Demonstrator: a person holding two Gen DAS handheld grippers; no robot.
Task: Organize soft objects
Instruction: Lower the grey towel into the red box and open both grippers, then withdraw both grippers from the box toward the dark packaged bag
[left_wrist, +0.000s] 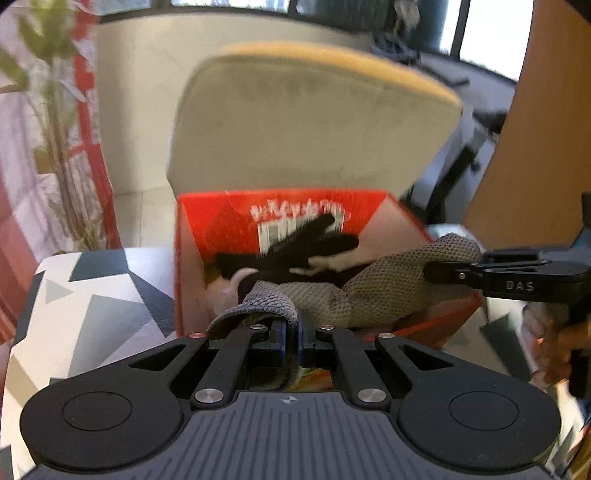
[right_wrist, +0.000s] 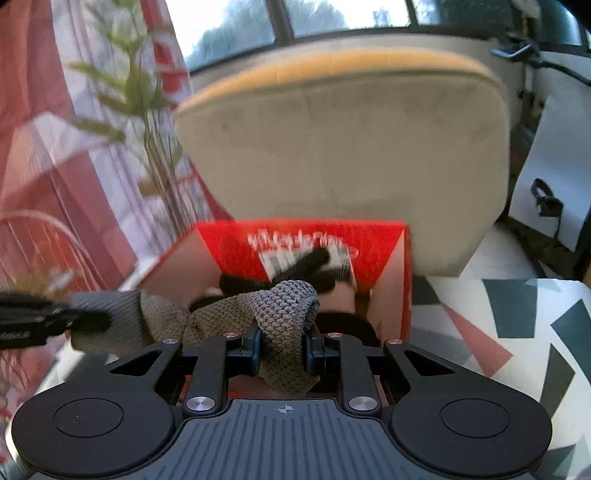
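Big beige cushioned chair back (right_wrist: 343, 166) with mustard-yellow top edge dead centre, kinda blurry. Behind chair: low cream wall (left_wrist: 147, 92), dark-framed windows (right_wrist: 236, 26) above it, bright daylight and trees outside. Left of chair: leafy green plant (right_wrist: 147, 103), red-and-white striped curtain (right_wrist: 33, 110) behind that. In front of chair: surface with geometric grey, white and pink pattern (right_wrist: 517, 325). Right of chair: white panel (right_wrist: 554, 177) with black strap, black cable above. Wooden panel (left_wrist: 535, 129) far right in left view. Pale floor (left_wrist: 144, 218) below wall.
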